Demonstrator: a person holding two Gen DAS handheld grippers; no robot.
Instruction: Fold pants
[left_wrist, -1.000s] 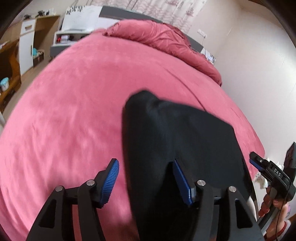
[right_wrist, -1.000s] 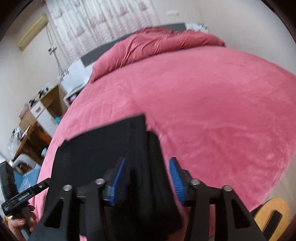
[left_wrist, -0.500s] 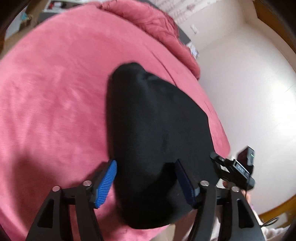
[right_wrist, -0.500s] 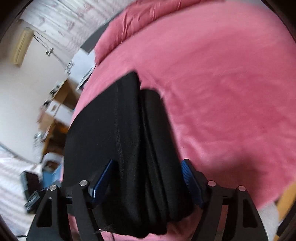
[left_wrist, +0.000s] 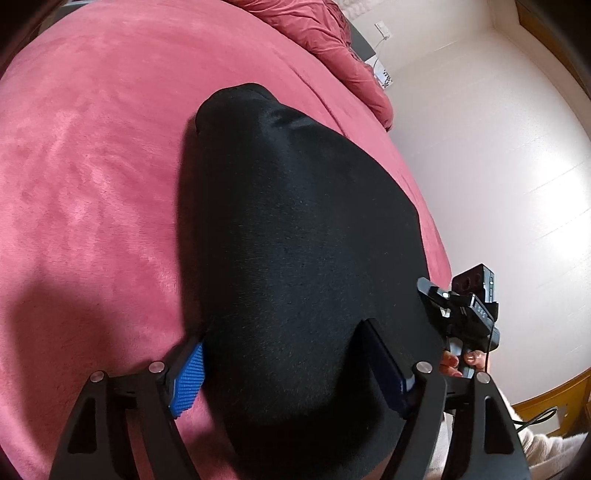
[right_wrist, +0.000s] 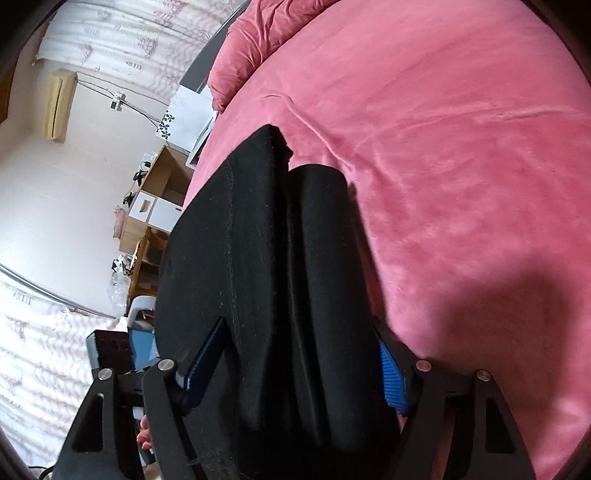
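Note:
Black folded pants (left_wrist: 295, 236) lie on the pink bed (left_wrist: 92, 177), near its front edge. My left gripper (left_wrist: 288, 373) is open, its blue-padded fingers (left_wrist: 186, 380) straddling the near left corner of the pants. My right gripper (right_wrist: 291, 369) is open too, its fingers (right_wrist: 393, 376) either side of the thick folded right edge of the pants (right_wrist: 266, 258). The right gripper also shows at the right in the left wrist view (left_wrist: 461, 314).
A bunched pink duvet (left_wrist: 325, 40) lies at the bed's head. Wooden shelves and a white cabinet (right_wrist: 155, 210) stand left of the bed. A white wall (left_wrist: 498, 166) is on the right side.
Both grippers have tilted down and moved forward over the near edge of the pants, so the cloth now sits between the fingers of each. Both jaws stay wide.

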